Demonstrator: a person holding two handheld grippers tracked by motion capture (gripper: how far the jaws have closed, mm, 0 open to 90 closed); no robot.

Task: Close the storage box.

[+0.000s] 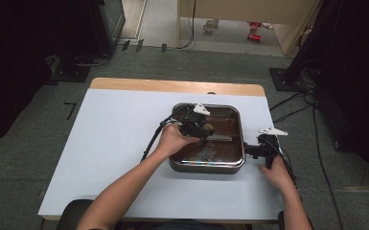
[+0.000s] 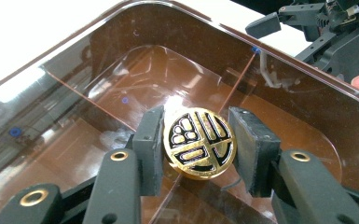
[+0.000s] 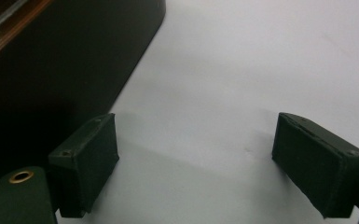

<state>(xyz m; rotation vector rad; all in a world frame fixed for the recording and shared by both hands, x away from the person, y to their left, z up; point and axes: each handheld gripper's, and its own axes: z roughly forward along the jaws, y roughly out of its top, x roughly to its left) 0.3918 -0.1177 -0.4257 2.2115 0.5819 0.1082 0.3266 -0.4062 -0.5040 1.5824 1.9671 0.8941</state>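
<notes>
Left gripper [image 2: 196, 144] pinches the gold-and-black disc [image 2: 200, 142] edge-on inside the brown tray [image 2: 121, 28] so you can lift it out; your right gripper [image 3: 196, 161] idles spread beside.

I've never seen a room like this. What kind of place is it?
Probably a lab or workshop, not a home: a plain white table on grey carpet, loose cables on the floor, and dark equipment stands.

Upright gold-and-black disc [image 2: 199, 143] in claw
</notes>
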